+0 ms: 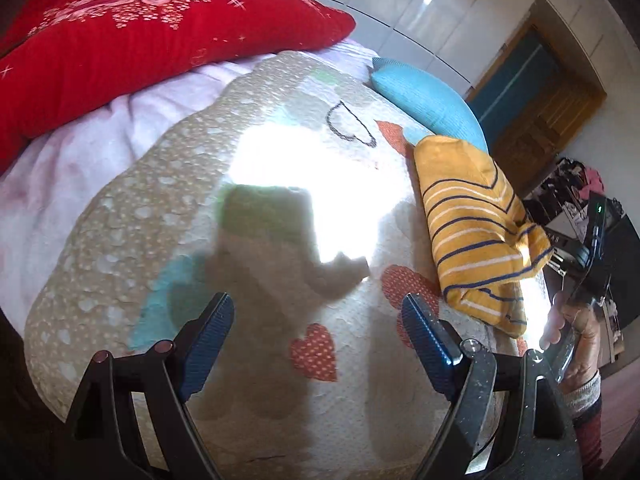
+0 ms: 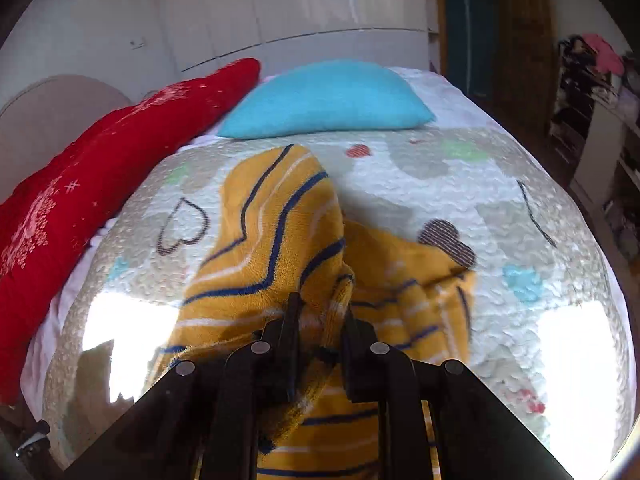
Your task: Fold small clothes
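The right hand-held gripper [image 2: 320, 312] is pinching a bunched fold of the mustard-yellow knitted garment with navy and white stripes [image 2: 276, 240] — its black jaws are standing close together with the cloth squeezed between them. The garment is lying on the quilted white bedspread with coloured heart patches [image 2: 420, 192], and its long axis is running away from that gripper toward the far pillows, leaning a little to the left in the right wrist view.

The left hand-held gripper [image 1: 318, 312] is hanging over a bare part of the bedspread [image 1: 160, 184] with its blue-padded jaws spread wide — nothing is between them. In the left wrist view the garment [image 1: 472, 220] is sitting just right of that gripper, and a hand [image 1: 576, 340] is gripping the other tool's handle at the right edge.

Farther off, a turquoise cushion [image 2: 328, 100] and a red embroidered pillow [image 2: 100, 168] are resting on the bed.
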{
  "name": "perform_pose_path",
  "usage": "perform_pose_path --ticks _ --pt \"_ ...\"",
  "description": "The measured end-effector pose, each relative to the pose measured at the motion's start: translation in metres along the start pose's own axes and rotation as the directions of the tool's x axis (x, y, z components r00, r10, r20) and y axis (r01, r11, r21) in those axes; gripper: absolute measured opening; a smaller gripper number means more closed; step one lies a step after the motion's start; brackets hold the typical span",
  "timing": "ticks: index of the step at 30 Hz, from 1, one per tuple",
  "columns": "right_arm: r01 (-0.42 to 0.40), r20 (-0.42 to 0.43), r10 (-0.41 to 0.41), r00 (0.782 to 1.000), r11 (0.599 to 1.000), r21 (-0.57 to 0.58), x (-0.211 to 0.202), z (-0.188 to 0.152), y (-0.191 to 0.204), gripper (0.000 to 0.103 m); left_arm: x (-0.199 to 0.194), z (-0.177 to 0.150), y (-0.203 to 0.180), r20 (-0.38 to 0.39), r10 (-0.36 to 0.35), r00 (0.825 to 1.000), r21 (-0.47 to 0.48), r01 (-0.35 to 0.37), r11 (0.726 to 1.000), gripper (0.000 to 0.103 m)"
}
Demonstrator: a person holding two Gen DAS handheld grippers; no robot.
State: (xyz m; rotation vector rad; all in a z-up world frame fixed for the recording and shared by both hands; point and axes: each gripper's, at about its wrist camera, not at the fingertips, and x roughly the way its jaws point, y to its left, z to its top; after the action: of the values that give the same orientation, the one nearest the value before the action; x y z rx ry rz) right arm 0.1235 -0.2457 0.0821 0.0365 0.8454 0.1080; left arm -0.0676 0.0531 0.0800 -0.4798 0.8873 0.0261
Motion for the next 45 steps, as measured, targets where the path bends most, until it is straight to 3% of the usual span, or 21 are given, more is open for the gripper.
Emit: perform_pose_path --ticks 3,5,7,12,16,19,21,22,23,25,29,33,36,39,42,45 --pt "-0.059 -0.079 0.068 0.994 0.991 0.119 0.021 -0.028 -0.059 0.02 0.021 -0.003 -0.028 -0.053 -0.019 0.998 0.039 0.021 0.999 0.085" --pt "-0.119 -0.063 0.132 0.989 0.976 0.181 0.02 -0.043 -0.081 0.033 0.032 -0.005 -0.045 -0.09 -0.029 0.996 0.075 0.036 0.997 0.085" --pt "-0.169 -0.033 0.18 0.983 0.962 0.214 0.013 -0.047 -0.093 0.034 0.036 -0.007 -0.063 -0.106 -0.02 0.994 0.121 0.033 0.992 0.085" --pt "-0.22 0.026 0.221 0.975 0.944 0.247 -0.016 -0.049 -0.105 0.04 0.041 -0.006 -0.092 -0.106 -0.003 0.994 0.195 0.023 0.981 0.085" --pt "-0.31 0.105 0.293 0.95 0.924 0.225 -0.046 -0.05 -0.099 0.062 0.045 -0.01 -0.108 -0.112 -0.003 0.994 0.207 0.027 0.978 0.085" --pt "-0.351 0.09 0.341 0.936 0.925 0.146 -0.052 -0.054 -0.071 0.072 0.049 -0.016 -0.116 -0.127 -0.001 0.992 0.217 0.029 0.976 0.085" --pt "-0.312 0.042 0.309 0.95 0.945 0.097 -0.039 -0.058 -0.051 0.067 0.05 -0.02 -0.121 -0.136 0.001 0.991 0.222 0.03 0.975 0.085" --pt "-0.307 0.007 0.308 0.951 0.948 0.088 -0.032 -0.063 -0.045 0.025 0.049 -0.021 -0.123 -0.138 -0.002 0.99 0.224 0.033 0.974 0.085" --pt "-0.341 -0.038 0.347 0.937 0.934 0.103 -0.02 -0.066 -0.043 0.004 0.048 -0.022 -0.125 -0.137 -0.004 0.991 0.229 0.036 0.973 0.085" --pt "-0.371 -0.036 0.38 0.924 0.916 0.15 -0.015 -0.075 -0.051 0.005 0.042 -0.02 -0.131 -0.119 0.0 0.993 0.252 0.031 0.967 0.085" --pt "-0.296 -0.024 0.3 0.954 0.949 0.104 -0.037 -0.095 -0.064 0.005 0.037 -0.008 -0.144 -0.073 0.006 0.997 0.298 0.016 0.954 0.085" --pt "-0.253 -0.07 0.263 0.962 0.958 0.134 -0.035 -0.118 -0.077 0.005 0.062 0.011 -0.171 -0.063 -0.009 0.998 0.337 0.03 0.941 0.085" --pt "-0.253 -0.083 0.271 0.959 0.95 0.181 -0.026 -0.128 -0.086 0.005 0.099 0.023 -0.193 -0.114 -0.059 0.992 0.34 0.094 0.936 0.085" --pt "-0.267 -0.069 0.287 0.955 0.94 0.214 -0.024 -0.131 -0.091 0.005 0.147 0.028 -0.202 -0.173 -0.024 0.985 0.326 0.08 0.942 0.085" --pt "-0.27 -0.066 0.289 0.955 0.94 0.211 -0.023 -0.133 -0.093 0.005 0.184 0.023 -0.199 -0.231 -0.014 0.973 0.302 0.085 0.949 0.101" --pt "-0.28 -0.061 0.295 0.954 0.942 0.187 -0.025 -0.133 -0.094 0.004 0.189 0.031 -0.189 -0.291 -0.051 0.955 0.245 0.126 0.961 0.103"
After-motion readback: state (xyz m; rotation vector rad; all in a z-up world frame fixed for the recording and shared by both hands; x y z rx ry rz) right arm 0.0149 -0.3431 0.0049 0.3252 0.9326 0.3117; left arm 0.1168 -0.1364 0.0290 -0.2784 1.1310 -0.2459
